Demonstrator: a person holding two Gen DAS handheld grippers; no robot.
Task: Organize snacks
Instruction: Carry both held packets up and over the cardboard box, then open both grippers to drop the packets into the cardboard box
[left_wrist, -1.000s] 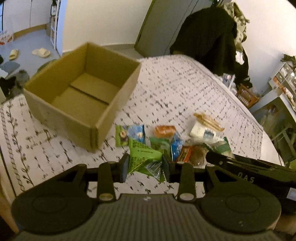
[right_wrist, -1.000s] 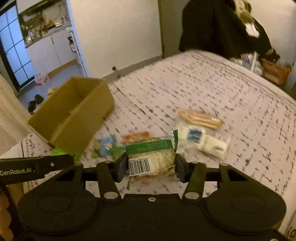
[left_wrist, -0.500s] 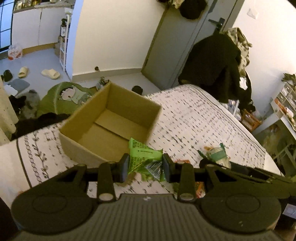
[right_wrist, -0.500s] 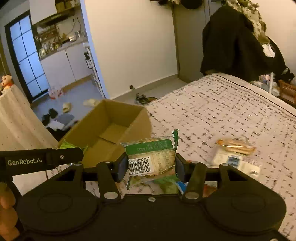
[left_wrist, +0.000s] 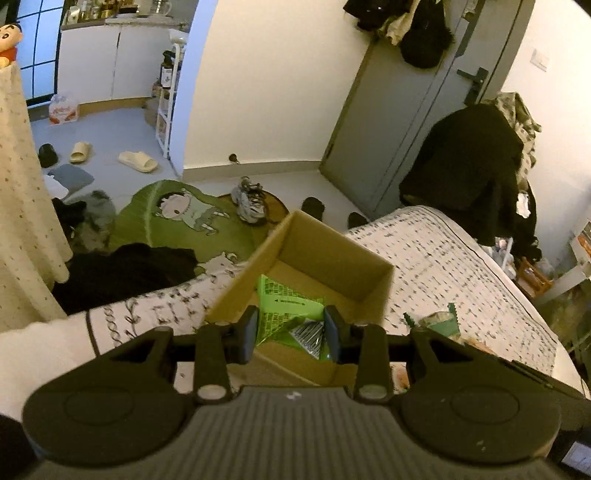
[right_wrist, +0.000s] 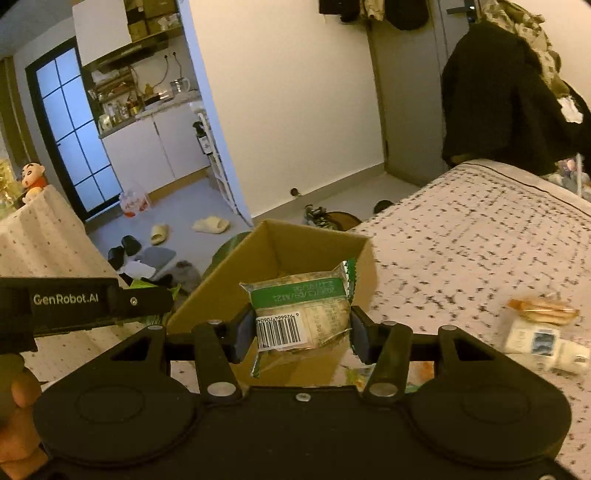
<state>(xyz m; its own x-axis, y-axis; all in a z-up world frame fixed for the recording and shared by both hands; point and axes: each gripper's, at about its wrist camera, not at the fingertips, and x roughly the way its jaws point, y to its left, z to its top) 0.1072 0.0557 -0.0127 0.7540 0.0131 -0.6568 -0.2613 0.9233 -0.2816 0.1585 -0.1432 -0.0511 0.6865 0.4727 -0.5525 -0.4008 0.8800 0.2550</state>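
An open cardboard box (left_wrist: 364, 282) (right_wrist: 225, 286) stands at the near-left end of the patterned bed. My left gripper (left_wrist: 290, 329) is shut on a bright green snack packet (left_wrist: 286, 302), held over the box's near wall. My right gripper (right_wrist: 302, 329) is shut on a green-and-clear wrapped pastry with a barcode label (right_wrist: 301, 310), also in front of the box opening. The pastry's green edge (left_wrist: 439, 321) shows at the right of the left wrist view. The left tool's black arm (right_wrist: 74, 302) crosses the left side of the right wrist view.
Loose snacks lie on the bed (right_wrist: 480, 236) to the right: an orange packet (right_wrist: 543, 310) and a white-blue one (right_wrist: 543, 343). Beyond the bed's end are a green cartoon rug (left_wrist: 184, 218), shoes, slippers and dark clothes. A grey door (left_wrist: 399, 122) and hanging coats (left_wrist: 469, 166) stand behind.
Both grippers have risen and swung left with their packets, from above the snack pile to in front of the box. The box now sits directly behind each packet.
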